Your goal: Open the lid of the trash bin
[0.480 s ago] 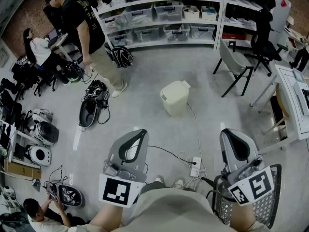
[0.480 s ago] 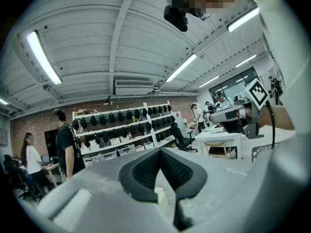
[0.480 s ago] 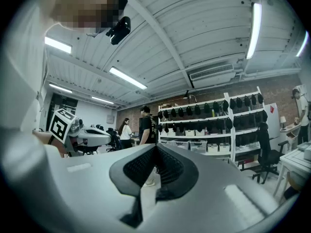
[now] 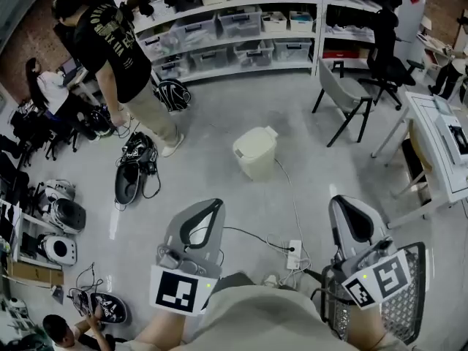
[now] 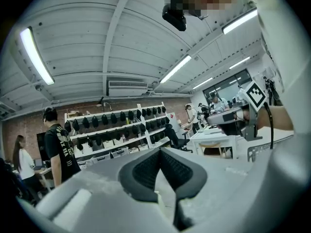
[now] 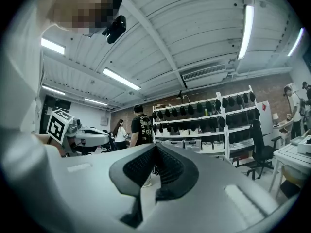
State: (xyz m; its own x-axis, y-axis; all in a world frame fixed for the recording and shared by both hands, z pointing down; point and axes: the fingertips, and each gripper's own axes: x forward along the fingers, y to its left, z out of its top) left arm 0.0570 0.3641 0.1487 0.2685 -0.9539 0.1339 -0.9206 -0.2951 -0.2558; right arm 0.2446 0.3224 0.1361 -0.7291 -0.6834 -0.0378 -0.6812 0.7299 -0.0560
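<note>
As I read it, nothing of the job is done yet. The trash bin (image 4: 255,153) stands on the floor well ahead of both sets of fingers, roughly between their two lines, with its lid (image 4: 252,140) down and shut. My left gripper (image 4: 210,205) has its fingers pressed together with nothing between them. Its own view shows the pads meeting, aimed up toward the shelves and ceiling. My right gripper (image 4: 344,200) is the same, fingers closed tip to tip and empty. Both sit low, close to the body and far from the bin. A power strip (image 4: 295,253) and its cable lie on the floor between the fingers and the bin. Everything is left: approach, reach the lid, lift it.
</note>
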